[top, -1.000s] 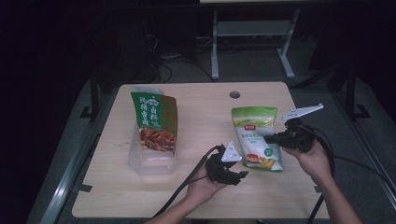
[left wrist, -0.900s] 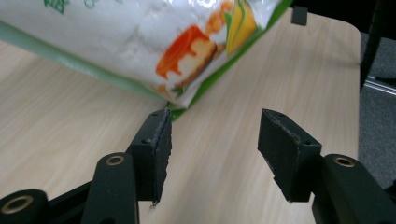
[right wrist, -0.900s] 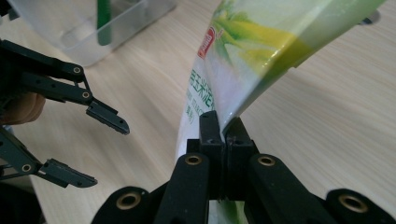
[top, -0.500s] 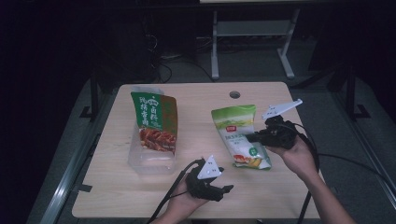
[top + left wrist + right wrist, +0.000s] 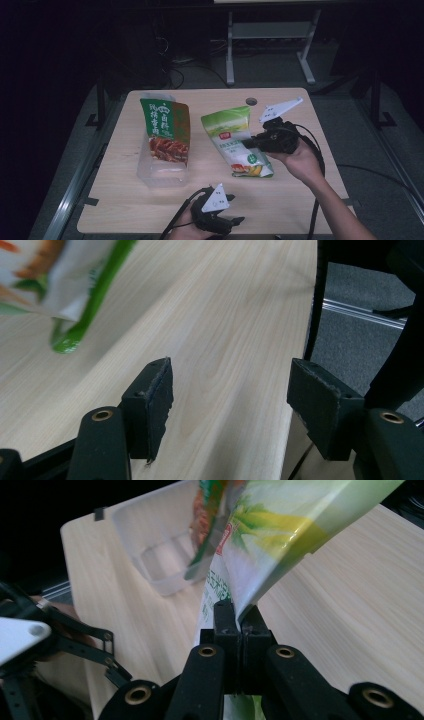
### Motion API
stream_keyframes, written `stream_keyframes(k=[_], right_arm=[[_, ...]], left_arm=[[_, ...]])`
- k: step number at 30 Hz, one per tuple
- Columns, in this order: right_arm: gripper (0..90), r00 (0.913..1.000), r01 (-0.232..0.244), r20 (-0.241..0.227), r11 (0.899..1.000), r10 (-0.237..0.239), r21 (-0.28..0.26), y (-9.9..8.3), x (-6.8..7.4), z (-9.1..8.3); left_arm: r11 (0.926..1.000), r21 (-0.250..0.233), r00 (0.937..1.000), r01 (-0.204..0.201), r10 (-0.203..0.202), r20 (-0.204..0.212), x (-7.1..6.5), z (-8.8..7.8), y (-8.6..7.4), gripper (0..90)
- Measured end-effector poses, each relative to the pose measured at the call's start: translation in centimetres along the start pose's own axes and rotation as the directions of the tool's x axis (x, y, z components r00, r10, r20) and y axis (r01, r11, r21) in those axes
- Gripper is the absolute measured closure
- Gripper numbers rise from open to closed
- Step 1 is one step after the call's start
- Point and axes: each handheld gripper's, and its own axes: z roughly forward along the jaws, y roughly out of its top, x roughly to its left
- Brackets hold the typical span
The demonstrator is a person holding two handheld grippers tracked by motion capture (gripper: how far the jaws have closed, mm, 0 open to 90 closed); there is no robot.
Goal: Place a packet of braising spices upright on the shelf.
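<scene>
A light green snack bag (image 5: 232, 137) hangs tilted above the table, and my right gripper (image 5: 248, 143) is shut on its right edge. In the right gripper view the jaws (image 5: 239, 620) pinch the bag's edge (image 5: 280, 530). My left gripper (image 5: 235, 220) is low at the table's front edge. It is open, its jaws have just been opening, and only bare wood lies between them (image 5: 230, 390). A corner of the green bag (image 5: 75, 290) shows far off to its left. A dark green and red bag (image 5: 165, 130) stands in a clear plastic container (image 5: 162, 175).
The wooden table (image 5: 300, 200) has a round cable hole (image 5: 251, 101) at the back. Cables trail from both grippers off the front edge. The container (image 5: 160, 555) lies just beyond the held bag in the right gripper view. A metal frame stands on the floor behind.
The right gripper has carried the green bag left and upward, toward the container. The left gripper has drawn away from the bag's lower corner to the front edge, jaws wider.
</scene>
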Motion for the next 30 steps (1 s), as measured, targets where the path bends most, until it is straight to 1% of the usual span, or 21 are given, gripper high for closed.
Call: stream_keyframes(k=[1,2,3,5,6,7,9,10,12,14,15,16,17,19,20,22,24,27,29,30], right_arm=[[89.0,0.9999,0.01,0.0,1.0,-0.01,0.0,0.4,0.2,0.1],[89.0,0.9998,0.019,-0.005,1.0,-0.019,0.004,0.7,0.4,0.2],[89.0,0.9993,0.036,-0.012,0.999,-0.036,0.006,1.3,0.7,0.5],[89.0,0.9985,0.049,-0.024,0.999,-0.049,0.002,2.0,1.0,0.7],[89.0,0.998,0.058,-0.027,0.998,-0.058,-0.002,2.4,1.2,0.8],[89.0,0.9976,0.064,-0.027,0.998,-0.064,-0.005,2.7,1.4,0.8],[89.0,0.9957,0.085,-0.037,0.996,-0.085,-0.008,3.7,1.9,1.0],[89.0,0.9944,0.095,-0.046,0.995,-0.095,-0.011,4.1,2.0,1.1],[89.0,0.9915,0.117,-0.056,0.993,-0.117,-0.012,4.8,2.3,1.4],[89.0,0.9889,0.126,-0.078,0.992,-0.127,-0.01,5.6,2.6,1.7],[89.0,0.9884,0.129,-0.079,0.992,-0.13,-0.008,6.1,2.8,1.9],[89.0,0.9861,0.138,-0.092,0.99,-0.138,-0.01,6.5,3.0,2.2],[89.1,0.9838,0.15,-0.097,0.989,-0.151,-0.011,7.0,3.1,2.5],[89.0,0.9797,0.165,-0.112,0.986,-0.166,-0.017,7.9,3.4,3.0],[89.1,0.9795,0.162,-0.119,0.987,-0.163,-0.014,8.3,3.6,3.2],[89.1,0.9766,0.178,-0.119,0.984,-0.179,-0.017,8.9,3.8,3.6],[89.0,0.9739,0.185,-0.13,0.983,-0.186,-0.018,9.8,4.2,4.3],[89.0,0.9698,0.193,-0.148,0.981,-0.194,-0.019,10.9,4.5,5.4],[89.0,0.9664,0.201,-0.16,0.979,-0.202,-0.022,11.7,4.6,6.5],[89.0,0.9664,0.195,-0.166,0.981,-0.196,-0.022,12.0,4.7,6.9]], left_arm=[[1.0,0.001,1.0,0.004,-0.004,0.003,0.1,0.0,-0.1,34.3],[0.9998,-0.005,0.9997,0.021,-0.021,0.013,0.2,0.1,-0.3,34.3],[0.9996,-0.009,0.9996,0.026,-0.026,0.014,0.1,0.1,-0.4,34.3],[0.9998,-0.007,0.9997,0.021,-0.021,0.014,0.0,0.1,-0.5,34.3],[0.9994,-0.017,0.9994,0.03,-0.03,0.017,-0.1,0.1,-0.6,34.3],[0.9998,-0.006,0.9997,0.017,-0.017,0.018,-0.1,0.1,-0.6,34.3],[0.9999,0.0,0.9997,0.014,-0.014,0.02,-0.3,0.1,-0.7,34.3],[0.9994,-0.012,0.9991,0.033,-0.033,0.027,-0.4,0.2,-0.8,34.3],[0.9995,-0.012,0.9992,0.028,-0.028,0.029,-0.5,0.2,-0.8,34.3],[0.9994,-0.016,0.999,0.03,-0.03,0.033,-0.5,0.2,-0.8,34.3],[0.9997,-0.01,0.9993,0.021,-0.02,0.033,-0.5,0.0,-0.7,34.3],[0.9999,-0.006,0.9993,0.012,-0.012,0.035,-0.5,-0.1,-0.7,34.3],[0.9998,-0.012,0.9993,0.016,-0.015,0.035,-0.6,-0.1,-0.7,34.3],[0.9999,-0.015,0.9993,0.008,-0.007,0.037,-0.5,-0.2,-0.8,34.3],[0.9999,-0.013,0.9992,0.0,0.001,0.039,-0.5,-0.3,-0.7,34.3],[0.9999,-0.017,0.9991,0.0,0.001,0.042,-0.5,-0.4,-0.8,34.3],[0.9997,-0.024,0.9987,0.004,-0.003,0.05,-0.5,-0.5,-0.8,34.3],[0.9992,-0.035,0.9982,0.02,-0.018,0.057,-0.7,-0.5,-0.8,34.3],[0.9991,-0.038,0.9982,0.018,-0.015,0.058,-0.7,-0.6,-0.8,34.3],[0.9993,-0.036,0.9982,0.012,-0.01,0.059,-0.6,-0.7,-0.8,34.3]])
